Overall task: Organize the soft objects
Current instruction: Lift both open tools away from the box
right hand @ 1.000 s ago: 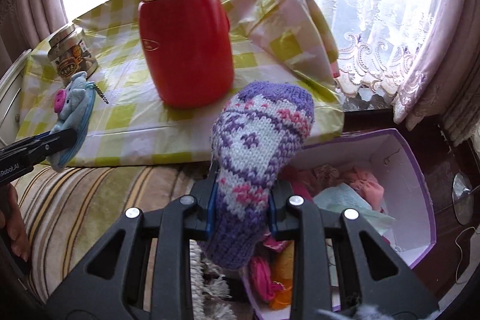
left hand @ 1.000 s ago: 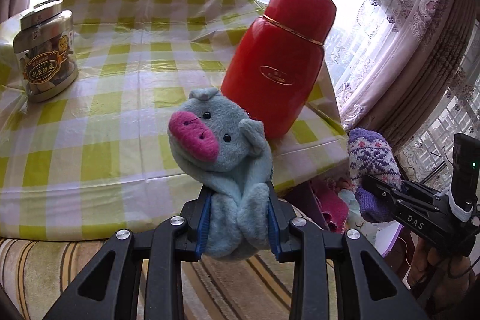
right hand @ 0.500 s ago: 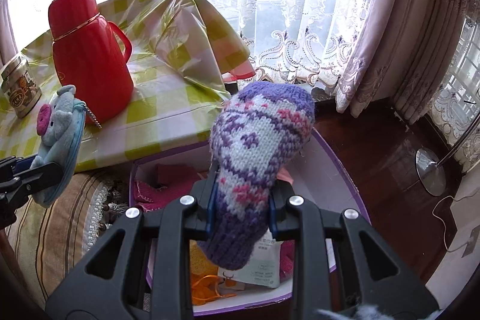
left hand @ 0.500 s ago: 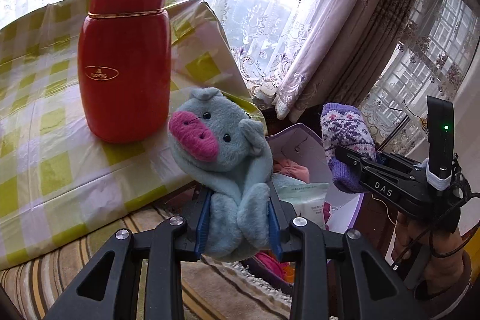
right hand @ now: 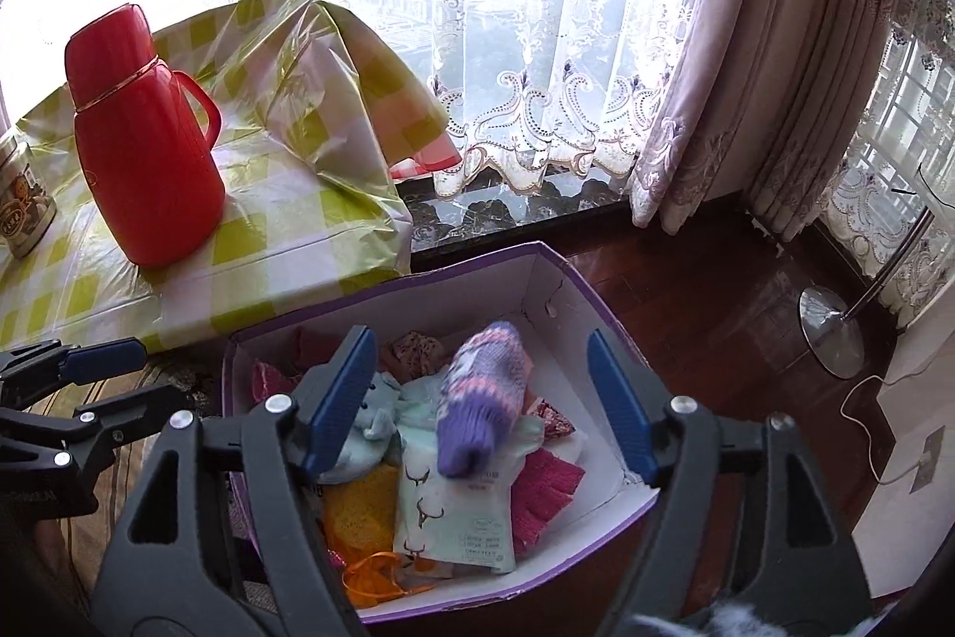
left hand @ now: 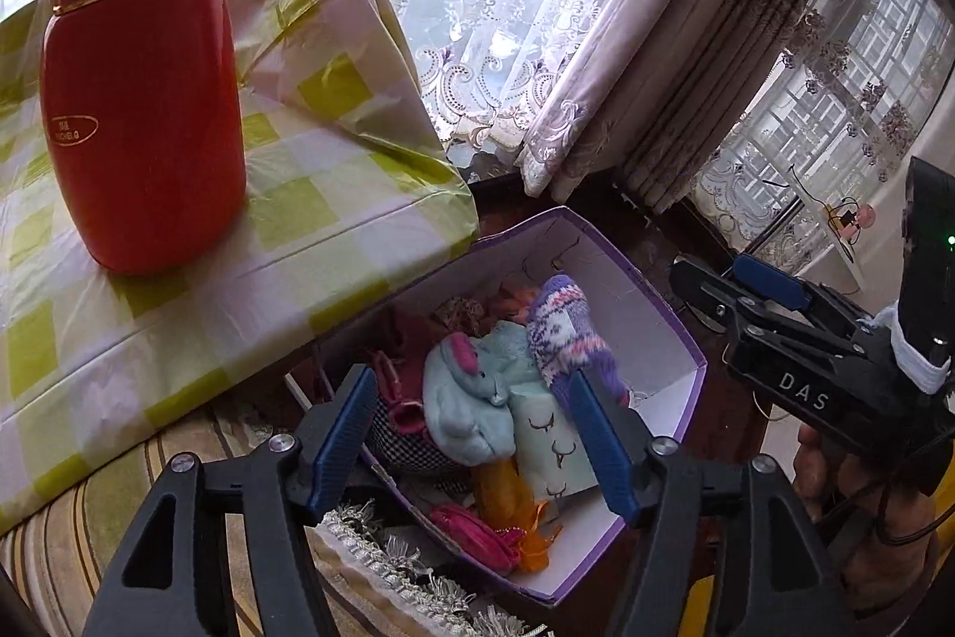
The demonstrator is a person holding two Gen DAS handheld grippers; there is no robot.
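A purple-rimmed white box (left hand: 650, 314) (right hand: 555, 279) sits on the floor beside the table, full of soft things. The light blue pig plush (left hand: 477, 398) (right hand: 367, 422) lies in it. The purple knitted sock (left hand: 567, 332) (right hand: 483, 392) lies on top beside the plush. My left gripper (left hand: 477, 434) is open and empty above the box's near side; it also shows in the right wrist view (right hand: 101, 368). My right gripper (right hand: 477, 410) is open and empty over the box; it also shows in the left wrist view (left hand: 740, 291).
A red thermos (left hand: 143, 99) (right hand: 143, 141) stands on the yellow-checked tablecloth (left hand: 334, 195) (right hand: 298, 195) left of the box. A jar (right hand: 21, 195) is at the table's left. Lace curtains (right hand: 597, 99) and a lamp base (right hand: 832, 332) stand behind. A striped cushion (left hand: 71, 529) lies near.
Both grippers have opened. The pig plush and the purple sock have dropped from them into the box. Both grippers have swung right, over the box.
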